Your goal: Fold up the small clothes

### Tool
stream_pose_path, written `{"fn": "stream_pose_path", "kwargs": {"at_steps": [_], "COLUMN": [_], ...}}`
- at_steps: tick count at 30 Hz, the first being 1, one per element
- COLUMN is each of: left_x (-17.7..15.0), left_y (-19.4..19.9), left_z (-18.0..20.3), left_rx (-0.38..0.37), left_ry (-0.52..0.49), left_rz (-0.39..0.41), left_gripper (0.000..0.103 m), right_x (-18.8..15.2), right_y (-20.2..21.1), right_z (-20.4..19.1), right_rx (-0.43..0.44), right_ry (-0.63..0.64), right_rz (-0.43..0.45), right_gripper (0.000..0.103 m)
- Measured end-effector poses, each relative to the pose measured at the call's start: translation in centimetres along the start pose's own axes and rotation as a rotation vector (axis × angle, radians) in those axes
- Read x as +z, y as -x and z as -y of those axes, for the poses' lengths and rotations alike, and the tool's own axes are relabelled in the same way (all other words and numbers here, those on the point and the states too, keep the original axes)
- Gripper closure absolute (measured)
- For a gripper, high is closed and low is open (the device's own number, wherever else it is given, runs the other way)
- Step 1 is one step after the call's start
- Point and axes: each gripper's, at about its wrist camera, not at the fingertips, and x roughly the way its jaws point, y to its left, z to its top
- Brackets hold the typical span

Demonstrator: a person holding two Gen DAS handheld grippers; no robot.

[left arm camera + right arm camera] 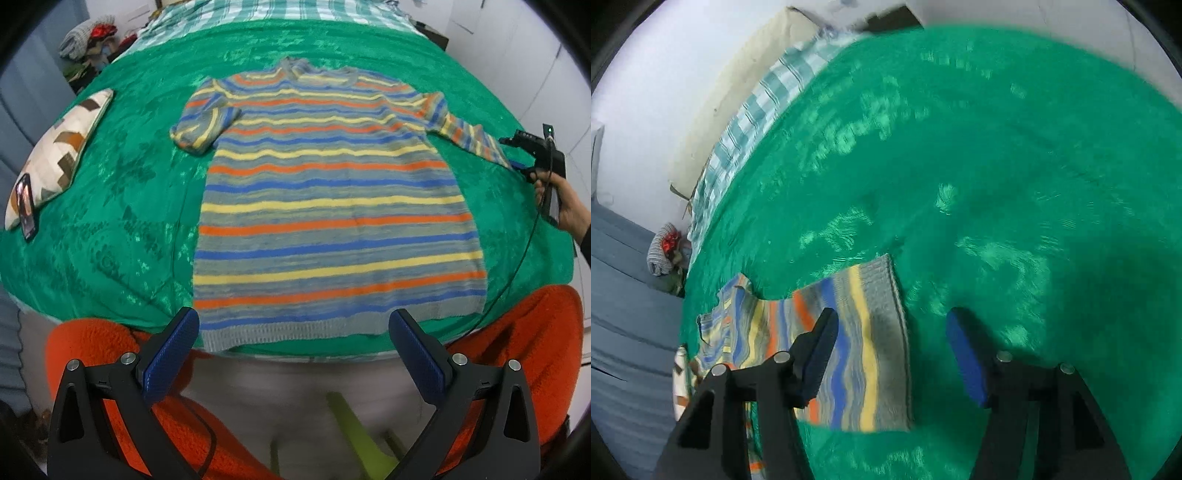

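A striped sweater in grey, blue, yellow and orange lies flat on a green blanket. Its left sleeve is folded in; its right sleeve stretches out to the right. My left gripper is open and empty, hovering near the sweater's hem. My right gripper is at the cuff of the right sleeve. In the right wrist view the right gripper is open, with the sleeve cuff lying under its left finger and between the jaws.
A patterned cushion and a phone lie at the blanket's left edge. A checked sheet covers the far bed. A clothes pile sits far left. An orange fleece is near me.
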Motion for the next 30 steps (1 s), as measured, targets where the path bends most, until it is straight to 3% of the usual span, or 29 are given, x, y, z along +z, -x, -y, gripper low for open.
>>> {"fn": "stream_pose_path", "kwargs": {"at_steps": [1, 2, 3, 4, 8, 11, 14, 15, 19, 21, 23, 26, 28, 30], "left_x": [-0.1, -0.1, -0.1, 0.0, 0.0, 0.1, 0.0, 0.0, -0.6, -1.2, -2.4, -3.7, -4.2, -4.3], "left_y": [-0.2, -0.4, -0.7, -0.9, -1.3, -1.7, -2.5, -2.8, -4.7, -6.4, -8.4, -10.6, -11.5, -12.3], "left_z": [0.0, 0.0, 0.0, 0.0, -0.8, -1.8, -3.1, -3.6, -7.3, -9.3, -11.1, -12.4, -12.3, -11.6], "left_rx": [-0.001, -0.003, -0.005, -0.005, 0.013, 0.044, 0.070, 0.071, 0.051, 0.025, -0.012, -0.145, -0.269, -0.333], "left_ry": [0.006, 0.014, 0.019, 0.026, 0.057, 0.088, 0.110, 0.115, 0.145, 0.153, 0.181, 0.265, 0.297, 0.268], "left_rz": [-0.007, -0.015, -0.021, -0.029, -0.028, -0.015, -0.006, -0.004, 0.017, 0.017, 0.003, -0.022, -0.022, -0.042], "left_gripper": [0.001, 0.001, 0.001, 0.001, 0.001, 0.001, 0.001, 0.001, 0.001, 0.001, 0.002, 0.002, 0.008, 0.028], "right_x": [0.3, 0.6, 0.7, 0.8, 2.5, 3.1, 2.4, 2.1, -0.3, -4.1, -9.6, -21.1, -27.0, -30.5], "right_y": [-0.7, -1.5, -1.9, -2.4, 0.4, -0.1, -0.8, -0.8, 1.7, 4.7, 6.4, 6.6, 5.4, 3.4], "right_z": [-0.3, -1.1, -1.6, -2.1, -3.0, -0.9, -2.2, -2.5, -3.8, -5.3, -7.2, -9.8, -10.8, -11.0], "right_rx": [0.014, 0.025, 0.028, -0.007, -0.349, -0.395, -0.440, -0.424, -0.378, -0.361, -0.242, 0.013, 0.053, 0.026], "right_ry": [0.013, 0.057, 0.087, 0.129, 0.292, 0.254, 0.318, 0.319, 0.305, 0.390, 0.462, 0.511, 0.526, 0.524], "right_rz": [-0.019, -0.048, -0.082, -0.126, 0.051, 0.039, 0.060, 0.064, 0.066, 0.073, -0.037, -0.330, -0.449, -0.493], "right_gripper": [0.049, 0.065, 0.097, 0.101, 0.101, 0.102, 0.101, 0.097, 0.052, 0.052, 0.052, 0.052, 0.052, 0.053]}}
